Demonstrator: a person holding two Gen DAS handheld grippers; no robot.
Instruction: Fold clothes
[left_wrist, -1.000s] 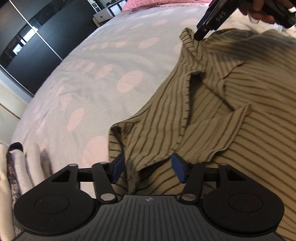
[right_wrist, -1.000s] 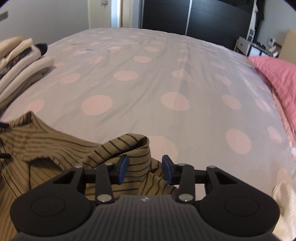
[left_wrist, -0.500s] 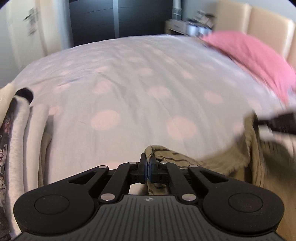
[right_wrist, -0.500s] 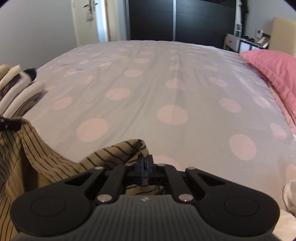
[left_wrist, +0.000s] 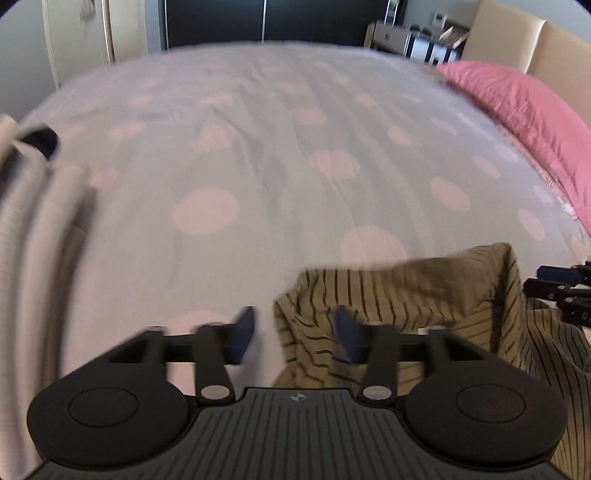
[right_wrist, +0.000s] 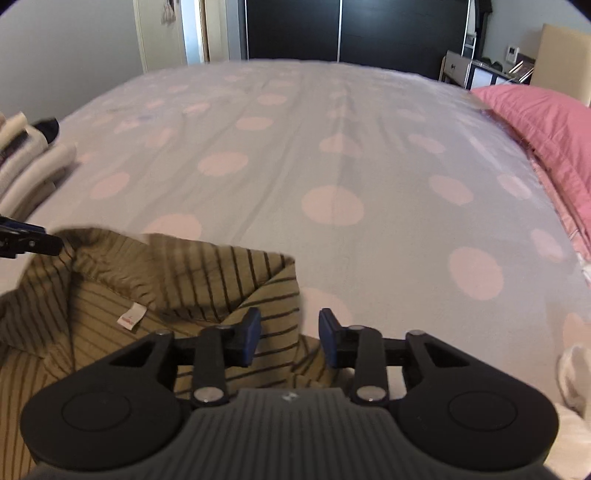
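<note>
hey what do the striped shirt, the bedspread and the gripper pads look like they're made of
Striped shirt: soft knit, probably cotton jersey; it crumples limply and has a ribbed-looking neckband.
Bedspread: thin matte woven cotton or a blend, judging by its fine creases.
Pads of the right gripper: blue, matte, likely rubber or foam; not certain.

The bed lies open ahead; stacked folded clothes block the left, a pink pillow the right.

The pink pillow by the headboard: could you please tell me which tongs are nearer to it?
Right. The right tongs sit at the shirt corner nearer the pink pillow; the left tongs are at the farther corner.
</note>
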